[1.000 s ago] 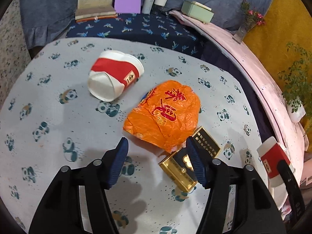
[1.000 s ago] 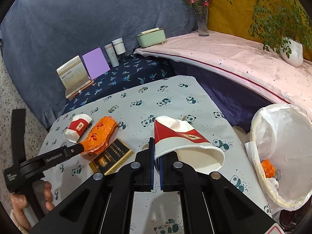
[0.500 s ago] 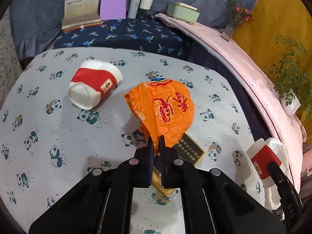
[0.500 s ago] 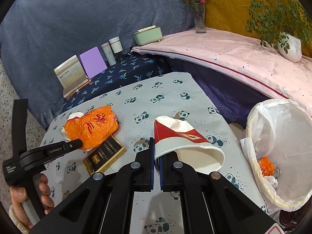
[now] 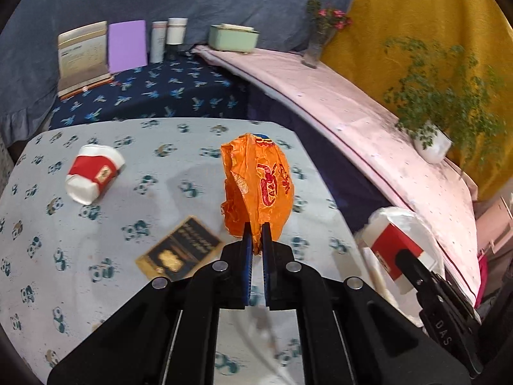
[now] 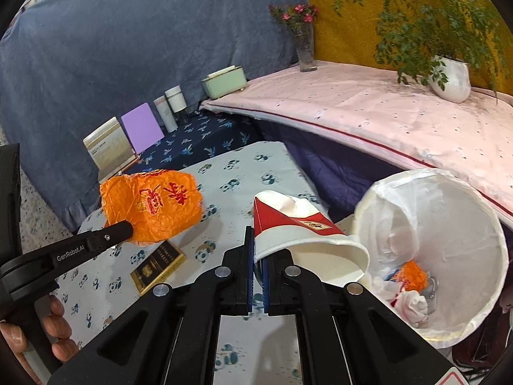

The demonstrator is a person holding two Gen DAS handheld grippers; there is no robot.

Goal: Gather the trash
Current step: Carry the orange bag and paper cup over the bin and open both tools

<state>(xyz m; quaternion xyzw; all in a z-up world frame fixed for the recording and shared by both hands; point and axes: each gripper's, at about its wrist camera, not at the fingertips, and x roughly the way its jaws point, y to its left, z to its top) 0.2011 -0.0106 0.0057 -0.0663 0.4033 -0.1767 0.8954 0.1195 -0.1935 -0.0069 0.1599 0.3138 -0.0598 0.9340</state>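
Left gripper (image 5: 255, 235) pinches the orange wrapper (image 5: 259, 186) above the table (image 5: 192, 173); right gripper (image 6: 255, 250) clamps a crushed cup (image 6: 298, 227) near the bin (image 6: 465, 224). Another cup (image 5: 93, 173) and a box (image 5: 179, 250) remain

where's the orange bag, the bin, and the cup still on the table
orange bag (image 5: 259, 186): left wrist view, middle of its printed side
bin (image 6: 500, 243): right wrist view, liner rim
cup on the table (image 5: 93, 173): left wrist view, red band

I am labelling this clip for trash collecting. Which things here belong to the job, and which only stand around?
Job:
- orange wrapper, in left tool
- flattened paper cup, in right tool
- paper cup on table
- black-gold packet
- lined bin

Standing around:
- purple card
- green box
- potted plant
- flower vase
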